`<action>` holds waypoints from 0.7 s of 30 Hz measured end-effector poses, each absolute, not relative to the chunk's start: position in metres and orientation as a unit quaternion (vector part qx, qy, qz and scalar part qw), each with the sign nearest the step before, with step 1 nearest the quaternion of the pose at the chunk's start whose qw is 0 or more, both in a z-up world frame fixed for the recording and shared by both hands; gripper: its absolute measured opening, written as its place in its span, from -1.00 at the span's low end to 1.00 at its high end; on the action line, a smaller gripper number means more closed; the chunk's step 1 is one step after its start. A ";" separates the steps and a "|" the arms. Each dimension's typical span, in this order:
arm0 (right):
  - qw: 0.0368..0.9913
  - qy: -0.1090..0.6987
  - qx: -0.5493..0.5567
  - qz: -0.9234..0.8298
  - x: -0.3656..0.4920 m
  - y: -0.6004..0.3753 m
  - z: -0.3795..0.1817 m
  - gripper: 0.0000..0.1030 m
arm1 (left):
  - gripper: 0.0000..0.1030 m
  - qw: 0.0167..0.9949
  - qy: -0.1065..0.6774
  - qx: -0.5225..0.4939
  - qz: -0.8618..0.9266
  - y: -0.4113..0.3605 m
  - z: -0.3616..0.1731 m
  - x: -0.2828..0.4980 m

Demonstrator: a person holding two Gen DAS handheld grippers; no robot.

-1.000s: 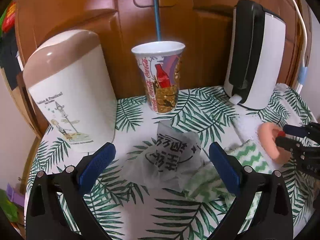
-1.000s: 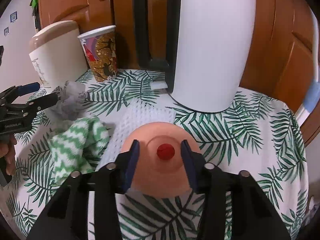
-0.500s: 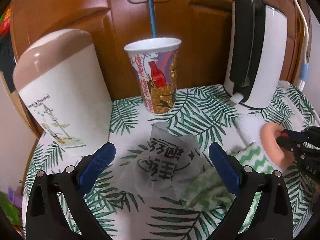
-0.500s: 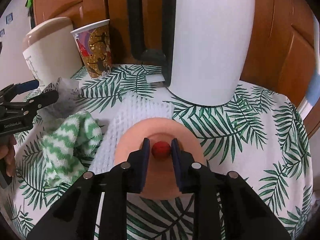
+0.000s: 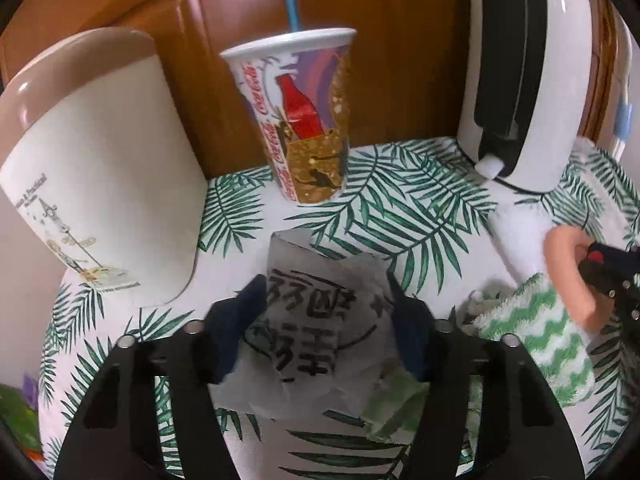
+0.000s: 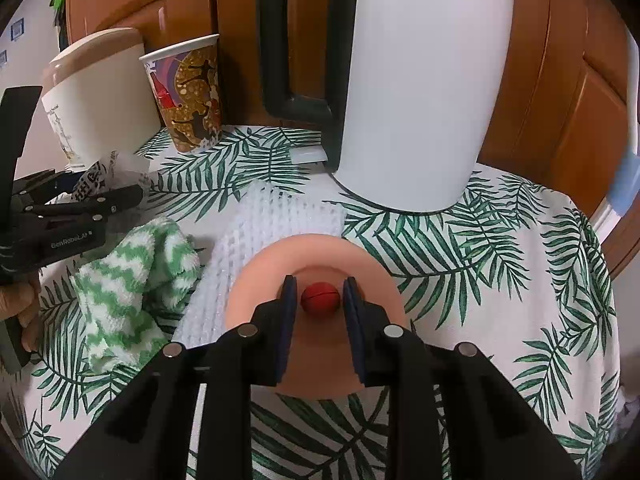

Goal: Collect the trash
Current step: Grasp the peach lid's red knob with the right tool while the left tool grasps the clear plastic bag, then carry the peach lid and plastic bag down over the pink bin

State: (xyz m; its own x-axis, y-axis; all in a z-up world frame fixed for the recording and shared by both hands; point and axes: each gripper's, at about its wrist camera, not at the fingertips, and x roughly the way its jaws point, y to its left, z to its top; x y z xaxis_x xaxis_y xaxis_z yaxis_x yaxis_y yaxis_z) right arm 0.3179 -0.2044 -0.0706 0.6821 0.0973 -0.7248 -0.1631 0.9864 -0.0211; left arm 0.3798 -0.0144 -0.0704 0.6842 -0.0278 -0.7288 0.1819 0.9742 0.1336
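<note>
The left gripper (image 5: 326,294) has just been closing and now clasps the crumpled wrapper (image 5: 316,332) at the middle of the table (image 5: 420,208). The right gripper (image 6: 320,300) pinches a red ball (image 6: 320,298) in the peach dish (image 6: 320,256), near the right edge.

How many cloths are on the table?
2: a green zigzag cloth left of the plate, and a white waffle cloth partly under the plate. More may be hidden.
</note>
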 end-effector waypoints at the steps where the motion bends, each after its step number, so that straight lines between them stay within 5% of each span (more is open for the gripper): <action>1: 0.916 0.393 -0.042 0.069 0.318 -0.205 -0.070 -0.45 | 0.06 0.913 0.392 0.101 -0.057 -0.016 -0.071 0.379; 8: 0.919 0.384 -0.039 0.084 0.318 -0.207 -0.066 -0.64 | -0.06 0.918 0.387 0.071 -0.045 -0.003 -0.062 0.370; 21: 0.930 0.355 -0.045 0.080 0.273 -0.209 -0.044 -0.64 | -0.14 0.925 0.374 0.059 -0.043 0.027 -0.036 0.311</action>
State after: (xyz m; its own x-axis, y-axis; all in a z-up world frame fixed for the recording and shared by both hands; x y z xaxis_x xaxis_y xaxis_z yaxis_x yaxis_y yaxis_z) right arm 0.2727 -0.2093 -0.0439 0.7356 0.1175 -0.6672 -0.1813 0.9831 -0.0268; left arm 0.3105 0.0267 -0.0358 0.7173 -0.0350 -0.6959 0.1234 0.9893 0.0775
